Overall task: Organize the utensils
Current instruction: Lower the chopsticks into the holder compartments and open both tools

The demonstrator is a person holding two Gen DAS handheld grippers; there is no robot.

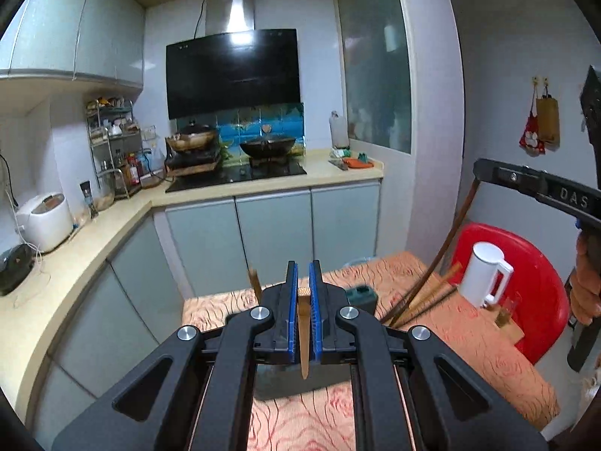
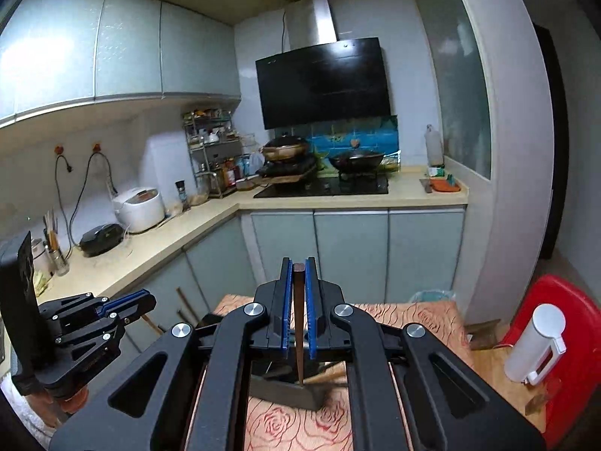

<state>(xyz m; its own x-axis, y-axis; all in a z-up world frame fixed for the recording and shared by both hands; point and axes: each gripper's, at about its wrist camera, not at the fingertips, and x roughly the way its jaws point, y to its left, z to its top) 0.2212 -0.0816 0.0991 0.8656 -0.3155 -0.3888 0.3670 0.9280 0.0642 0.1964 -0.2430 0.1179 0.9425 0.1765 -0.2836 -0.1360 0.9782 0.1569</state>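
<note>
Between left gripper [image 1: 304,274] pads, light chopstick [image 1: 303,334], right gripper [image 2: 299,270] pinching dark chopstick [image 2: 299,323]

The dark holder [image 2: 287,389] on the near table is largely hidden behind the right gripper [image 2: 296,293], the utensil bundle's [image 1: 424,300] lower ends vanish behind the left gripper [image 1: 303,289], and the far spice rack's [image 2: 214,150] jars are too small to identify.
</note>
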